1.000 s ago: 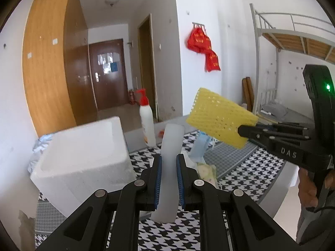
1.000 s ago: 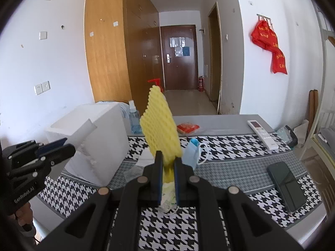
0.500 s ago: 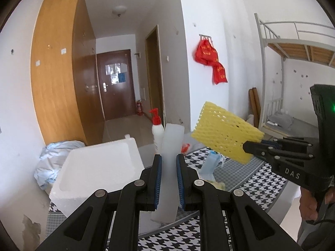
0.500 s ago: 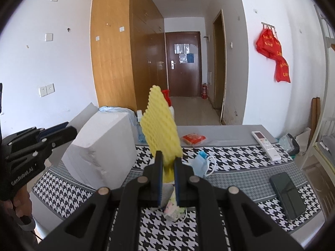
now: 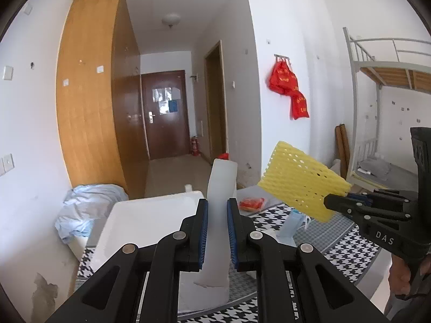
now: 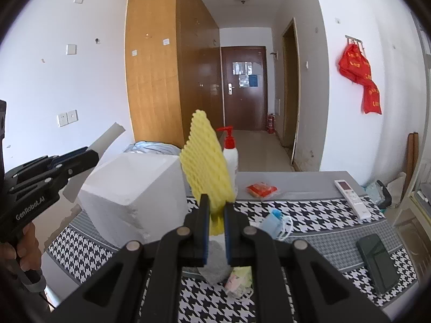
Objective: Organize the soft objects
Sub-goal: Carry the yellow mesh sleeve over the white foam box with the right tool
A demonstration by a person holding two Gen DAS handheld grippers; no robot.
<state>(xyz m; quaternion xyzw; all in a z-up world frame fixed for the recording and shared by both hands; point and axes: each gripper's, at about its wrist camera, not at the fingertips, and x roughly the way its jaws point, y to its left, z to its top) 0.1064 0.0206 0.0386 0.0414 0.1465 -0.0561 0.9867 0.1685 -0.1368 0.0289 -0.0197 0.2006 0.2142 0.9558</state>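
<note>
Both hand-held grippers are loaded and raised above the tabletop [image 6: 309, 185], which wears a black-and-white houndstooth cloth. Left hand-held gripper [image 5: 217, 231] has its blue-padded jaws pressed together on a thin strip of white foam sheet [image 5: 219, 215], which stands nearly upright between the fingers and sticks out past their tips. Right hand-held gripper [image 6: 216, 230] is clamped on the lower edge of a yellow foam mesh sleeve [image 6: 206, 167], the sort wrapped round fruit; it fans upward from the jaws, clear of everything else.

Judging by this, the task sits somewhere in its middle: two soft pieces are picked up and in the air, neither yet put down. No obvious collecting spot shows itself. A large white polystyrene block [image 6: 134, 191] stands on the left part of the tabletop, but whether it is a box meant to receive things I cannot tell.

Left lying on the cloth are a light blue face mask with white ear loops [image 6: 276, 222] and a small crumpled heap of pale wrappers and grey stuff [image 6: 234, 280] just under the right jaws; these look like soft items waiting their turn. A small red packet [image 6: 261, 189] lies further back, beside a white pump bottle with a red top [image 6: 230, 153].
</note>
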